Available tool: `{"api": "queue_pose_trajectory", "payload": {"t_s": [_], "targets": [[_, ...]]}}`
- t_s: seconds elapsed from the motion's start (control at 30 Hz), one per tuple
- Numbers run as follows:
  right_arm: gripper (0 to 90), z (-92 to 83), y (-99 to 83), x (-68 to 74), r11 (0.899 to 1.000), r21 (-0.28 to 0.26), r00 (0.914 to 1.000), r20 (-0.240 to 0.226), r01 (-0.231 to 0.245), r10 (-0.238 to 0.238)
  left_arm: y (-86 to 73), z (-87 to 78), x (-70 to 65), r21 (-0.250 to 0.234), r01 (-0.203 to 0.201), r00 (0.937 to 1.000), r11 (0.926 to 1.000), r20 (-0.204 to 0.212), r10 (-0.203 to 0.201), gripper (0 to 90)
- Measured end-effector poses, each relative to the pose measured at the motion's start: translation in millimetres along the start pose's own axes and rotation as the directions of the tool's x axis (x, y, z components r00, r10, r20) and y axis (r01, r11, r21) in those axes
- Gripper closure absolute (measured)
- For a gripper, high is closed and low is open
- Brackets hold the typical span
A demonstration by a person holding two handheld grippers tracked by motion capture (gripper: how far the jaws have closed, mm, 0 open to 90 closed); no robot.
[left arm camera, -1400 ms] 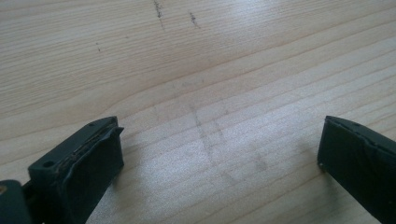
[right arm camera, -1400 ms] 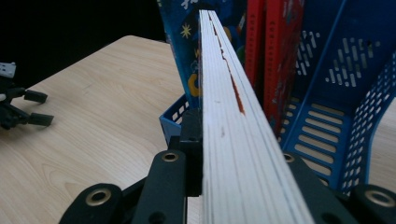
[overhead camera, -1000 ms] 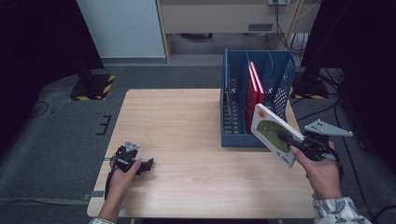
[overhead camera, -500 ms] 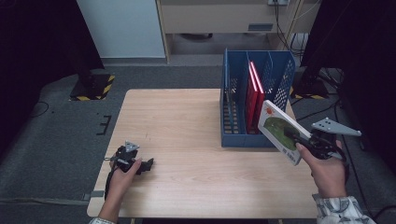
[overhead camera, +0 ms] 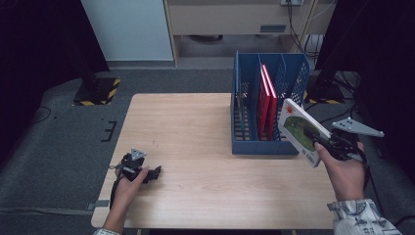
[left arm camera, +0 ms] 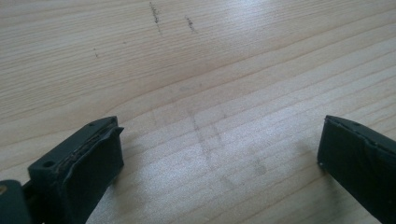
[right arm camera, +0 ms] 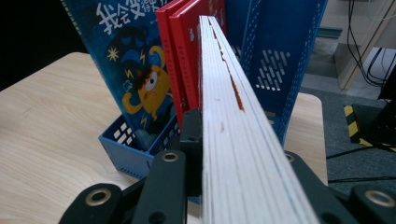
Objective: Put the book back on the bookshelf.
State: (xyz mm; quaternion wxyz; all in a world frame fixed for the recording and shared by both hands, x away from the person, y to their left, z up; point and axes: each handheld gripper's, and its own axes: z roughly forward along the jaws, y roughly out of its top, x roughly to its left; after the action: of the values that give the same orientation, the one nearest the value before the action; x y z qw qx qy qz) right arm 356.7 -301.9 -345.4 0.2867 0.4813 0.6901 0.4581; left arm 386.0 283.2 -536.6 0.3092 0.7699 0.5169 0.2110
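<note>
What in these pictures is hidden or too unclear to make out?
- Book in the right gripper: high view, cover print too small to read; right gripper view shows just its page edge.
- Blue-covered book: its title is cut off by the top edge of the right gripper view.
- Red books: their lower parts are hidden behind the blue rack's wall.
- Left gripper: high view, too small and dark to tell its jaws.

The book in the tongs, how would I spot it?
Find the blue rack on the table's right side. Just right of it, the right tongs hold a book up, tilted. Unlike the red books standing inside, its cover is white and green.
</note>
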Motion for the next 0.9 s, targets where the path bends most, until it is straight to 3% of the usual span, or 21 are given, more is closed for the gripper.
{"api": "queue_pose_trajectory", "payload": {"t_s": [0.9], "targets": [[75.5, 28.9, 23.0, -14.0, 1.0, -0.01, 0.9961, 0.087, -0.014, 0.014, 0.3, 0.2, -0.1, 0.0, -0.005, 1.0, 1.0, 0.004, 0.005, 0.0]]}}
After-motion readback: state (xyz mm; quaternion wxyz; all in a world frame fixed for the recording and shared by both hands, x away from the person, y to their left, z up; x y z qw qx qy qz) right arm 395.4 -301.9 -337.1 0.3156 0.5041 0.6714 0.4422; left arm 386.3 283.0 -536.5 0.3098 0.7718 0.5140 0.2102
